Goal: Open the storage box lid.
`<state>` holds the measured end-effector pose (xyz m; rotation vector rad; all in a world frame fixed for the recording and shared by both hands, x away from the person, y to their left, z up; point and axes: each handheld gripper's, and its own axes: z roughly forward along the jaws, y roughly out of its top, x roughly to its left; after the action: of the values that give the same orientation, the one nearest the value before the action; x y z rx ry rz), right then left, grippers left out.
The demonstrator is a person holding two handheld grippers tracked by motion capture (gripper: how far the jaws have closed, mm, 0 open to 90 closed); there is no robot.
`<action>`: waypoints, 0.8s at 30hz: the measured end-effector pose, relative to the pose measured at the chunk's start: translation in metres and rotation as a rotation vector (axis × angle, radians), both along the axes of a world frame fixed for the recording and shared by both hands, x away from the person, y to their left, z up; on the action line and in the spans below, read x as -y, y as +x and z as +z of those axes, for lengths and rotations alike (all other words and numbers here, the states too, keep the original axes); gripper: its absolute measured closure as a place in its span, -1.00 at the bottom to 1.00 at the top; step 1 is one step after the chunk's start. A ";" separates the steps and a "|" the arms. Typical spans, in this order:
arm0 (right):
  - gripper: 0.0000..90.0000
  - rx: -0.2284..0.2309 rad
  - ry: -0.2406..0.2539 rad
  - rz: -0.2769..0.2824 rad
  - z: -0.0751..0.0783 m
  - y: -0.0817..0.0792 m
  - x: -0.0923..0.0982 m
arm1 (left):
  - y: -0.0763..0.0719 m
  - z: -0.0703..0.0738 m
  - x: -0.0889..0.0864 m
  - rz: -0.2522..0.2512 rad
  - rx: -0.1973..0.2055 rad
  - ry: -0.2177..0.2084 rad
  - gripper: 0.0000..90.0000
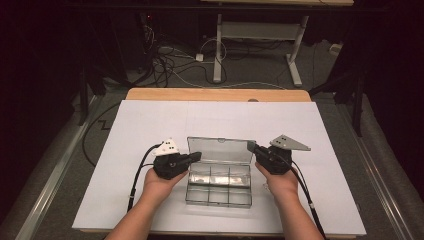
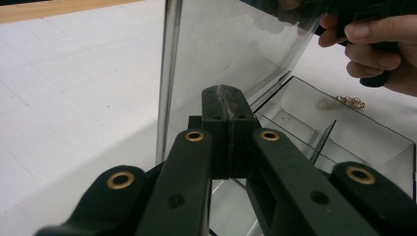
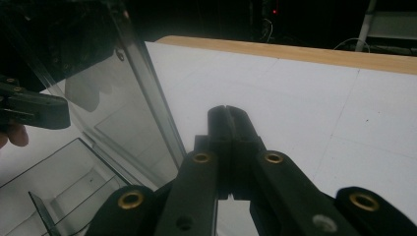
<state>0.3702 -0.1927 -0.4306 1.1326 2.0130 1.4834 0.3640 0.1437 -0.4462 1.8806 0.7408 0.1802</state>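
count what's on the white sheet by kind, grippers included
clear compartment box, lid up: 1
small gold pearl trinket just beyond the box: 1
black grippers, both with jaws shut: 2, left gripper and right gripper
total: 4

One clear compartment box [image 1: 218,180], two grippers [image 1: 196,157] [image 1: 251,146], one small beaded trinket [image 2: 350,101].

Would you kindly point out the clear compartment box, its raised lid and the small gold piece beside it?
clear compartment box [image 1: 218,186], high view, on a middle divider.
raised lid [image 1: 220,148], high view, middle of the panel.
small gold piece [image 2: 351,102], left gripper view, its beaded middle.
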 end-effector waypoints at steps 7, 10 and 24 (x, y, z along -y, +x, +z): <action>1.00 -0.007 0.000 -0.007 -0.001 0.005 0.001 | 0.001 -0.001 -0.001 0.000 -0.003 -0.002 0.93; 1.00 -0.009 0.003 -0.008 -0.001 0.008 0.001 | -0.003 0.003 -0.005 0.005 0.008 -0.009 0.93; 1.00 -0.018 0.023 -0.031 -0.001 0.014 0.005 | 0.006 0.003 -0.036 0.163 0.006 -0.041 0.93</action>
<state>0.3839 -0.1973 -0.4316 1.1854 1.9861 1.4903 0.3695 0.1795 -0.4433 1.7805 0.8873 0.2714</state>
